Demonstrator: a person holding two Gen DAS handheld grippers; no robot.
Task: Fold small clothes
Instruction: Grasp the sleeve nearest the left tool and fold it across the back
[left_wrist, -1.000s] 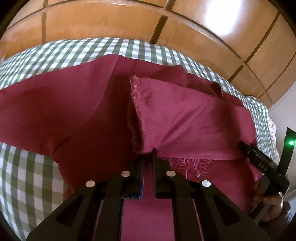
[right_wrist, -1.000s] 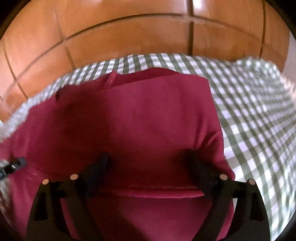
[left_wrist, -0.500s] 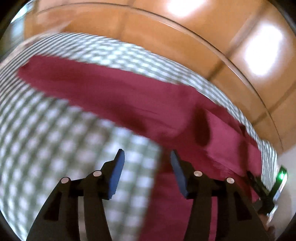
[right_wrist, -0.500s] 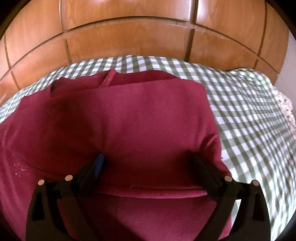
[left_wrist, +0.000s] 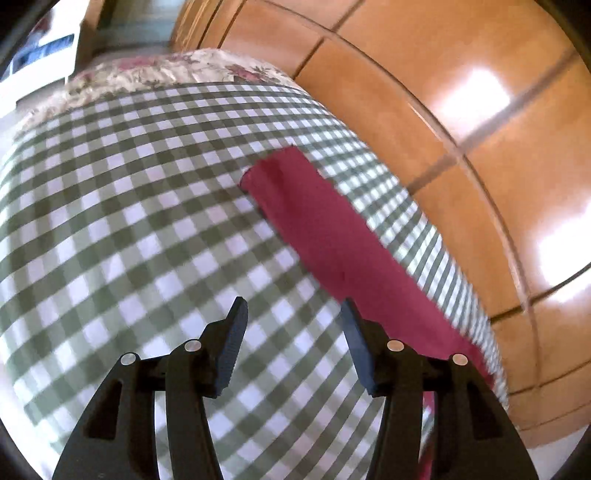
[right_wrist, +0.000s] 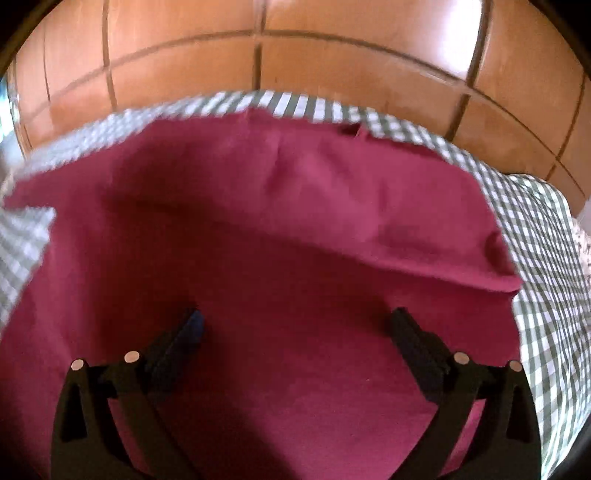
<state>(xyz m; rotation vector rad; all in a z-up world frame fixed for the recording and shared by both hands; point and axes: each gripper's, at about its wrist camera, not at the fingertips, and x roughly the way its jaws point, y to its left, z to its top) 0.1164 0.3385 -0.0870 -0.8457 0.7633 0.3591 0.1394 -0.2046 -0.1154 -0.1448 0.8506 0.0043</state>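
Note:
A dark red garment (right_wrist: 288, 236) lies on a green and white checked cloth (left_wrist: 110, 221). In the right wrist view it fills the middle, with one side folded over along a crease. My right gripper (right_wrist: 295, 328) is open and empty, just above the garment. In the left wrist view only a long red sleeve (left_wrist: 325, 229) shows, stretched out flat toward the far edge. My left gripper (left_wrist: 293, 317) is open and empty above the checked cloth, just left of the sleeve.
A wooden panelled wall (left_wrist: 461, 122) runs close behind the far edge; it also shows in the right wrist view (right_wrist: 295, 66). A floral cloth (left_wrist: 166, 70) covers the far left end. Checked cloth (right_wrist: 546, 258) lies right of the garment.
My left gripper let go of the folded garment edge, opened, and swung left, now over the checked cloth beside the sleeve. My right gripper stayed open and shifted slightly over the garment.

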